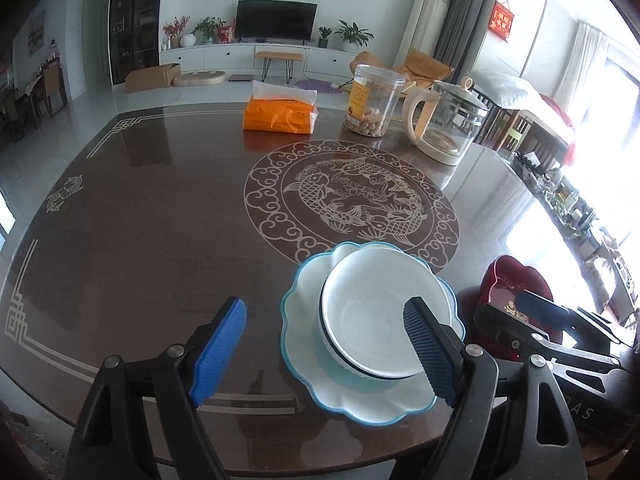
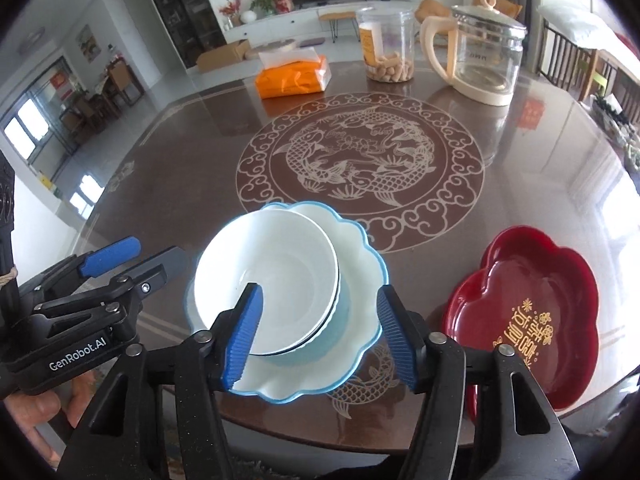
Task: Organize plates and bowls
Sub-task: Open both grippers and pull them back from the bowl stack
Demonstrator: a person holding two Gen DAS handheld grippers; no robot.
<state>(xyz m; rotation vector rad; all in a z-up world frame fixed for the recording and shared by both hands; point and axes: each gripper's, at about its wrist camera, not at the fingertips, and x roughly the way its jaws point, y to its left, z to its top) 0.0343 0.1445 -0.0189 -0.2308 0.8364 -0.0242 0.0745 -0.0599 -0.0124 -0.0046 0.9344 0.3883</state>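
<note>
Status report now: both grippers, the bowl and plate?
Left gripper open, right gripper open. White bowl sits on blue-rimmed plate. Red tray beside, apart.

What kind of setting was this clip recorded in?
Most likely a home's open living and dining room: a television on a low white cabinet with potted plants, and up close a dark dining table with a carp motif.

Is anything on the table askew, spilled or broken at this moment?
Nothing is spilled or broken. One small thing: the white bowl sits off-centre on the blue-rimmed scalloped plate, shifted toward its left side in the right wrist view, and looks slightly tilted. The red tray sits apart to the right, upright.
</note>
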